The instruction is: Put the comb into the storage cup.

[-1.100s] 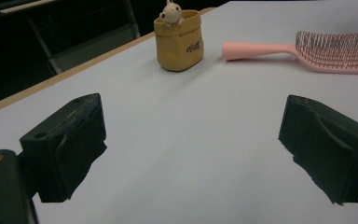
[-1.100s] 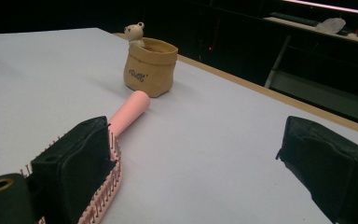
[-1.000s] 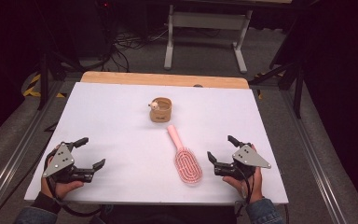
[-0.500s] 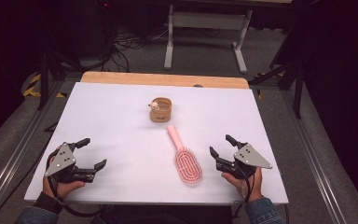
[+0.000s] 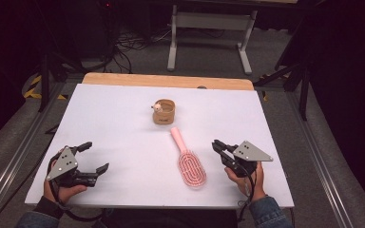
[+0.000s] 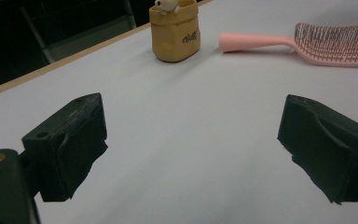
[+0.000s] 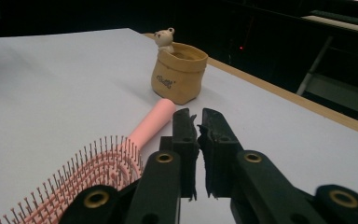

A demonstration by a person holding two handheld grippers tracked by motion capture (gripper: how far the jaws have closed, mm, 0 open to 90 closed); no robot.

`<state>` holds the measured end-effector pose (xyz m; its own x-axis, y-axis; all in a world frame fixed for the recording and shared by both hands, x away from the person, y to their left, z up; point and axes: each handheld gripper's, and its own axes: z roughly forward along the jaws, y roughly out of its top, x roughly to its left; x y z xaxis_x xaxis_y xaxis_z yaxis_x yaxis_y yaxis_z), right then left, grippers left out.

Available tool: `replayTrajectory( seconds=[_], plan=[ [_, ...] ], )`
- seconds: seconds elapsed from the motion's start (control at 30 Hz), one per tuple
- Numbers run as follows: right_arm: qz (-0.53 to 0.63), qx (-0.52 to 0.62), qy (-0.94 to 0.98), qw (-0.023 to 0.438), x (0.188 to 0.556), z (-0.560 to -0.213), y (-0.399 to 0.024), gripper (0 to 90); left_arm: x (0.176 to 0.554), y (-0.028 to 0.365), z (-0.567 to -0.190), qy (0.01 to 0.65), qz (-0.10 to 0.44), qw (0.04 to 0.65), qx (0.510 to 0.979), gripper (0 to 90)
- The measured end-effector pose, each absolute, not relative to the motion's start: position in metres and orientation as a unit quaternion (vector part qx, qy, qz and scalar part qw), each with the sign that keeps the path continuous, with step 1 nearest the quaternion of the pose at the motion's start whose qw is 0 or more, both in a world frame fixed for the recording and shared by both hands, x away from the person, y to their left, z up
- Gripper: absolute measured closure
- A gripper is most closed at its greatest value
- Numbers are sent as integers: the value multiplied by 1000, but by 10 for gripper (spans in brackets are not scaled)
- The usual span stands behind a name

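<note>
Currently the right hand-held gripper [image 5: 220,147] sits near the table's [image 5: 100,123] right front corner, just beside the pink hairbrush [image 5: 189,161]; its jaws have just been closing and now stand together with nothing between them, as the right gripper view shows. Left hand-held gripper [image 5: 94,157] rests near the left front corner, jaws wide apart and empty, well apart from the brush.

Brush lies bristles up, a little right of centre toward the front edge; its handle points toward the far edge, at the tan pouch with a small bear [image 5: 163,111], which stands upright near mid-table.

Judgement: the step in hand looks like a pick of the brush by the right side. To do it well, reopen the jaws first, then approach the bare handle across its width, not the bristle head, where pads would slip. Keep the approach low and clear of the pouch, which looks light enough to tip
</note>
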<state>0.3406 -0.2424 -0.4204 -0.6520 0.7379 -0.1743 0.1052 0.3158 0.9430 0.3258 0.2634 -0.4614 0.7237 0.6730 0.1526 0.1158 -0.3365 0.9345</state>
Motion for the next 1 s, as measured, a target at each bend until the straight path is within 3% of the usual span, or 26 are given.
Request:
replayTrajectory(
  seconds=[0.13, 0.6, 1.0],
  plan=[
    [509, 261, 767, 290, 359, -414, -233, 897, 326, 265, -461, 255, 270, 519, 770, 87],
    [444, 199, 845, 222, 422, -412, -171, 899, 326, 265, -462, 255, 263, 521, 771, 87],
    [385, 158, 893, 173, 453, -425, -117, 900, 325, 267, -462, 250, 263, 527, 769, 81]
  ],
)
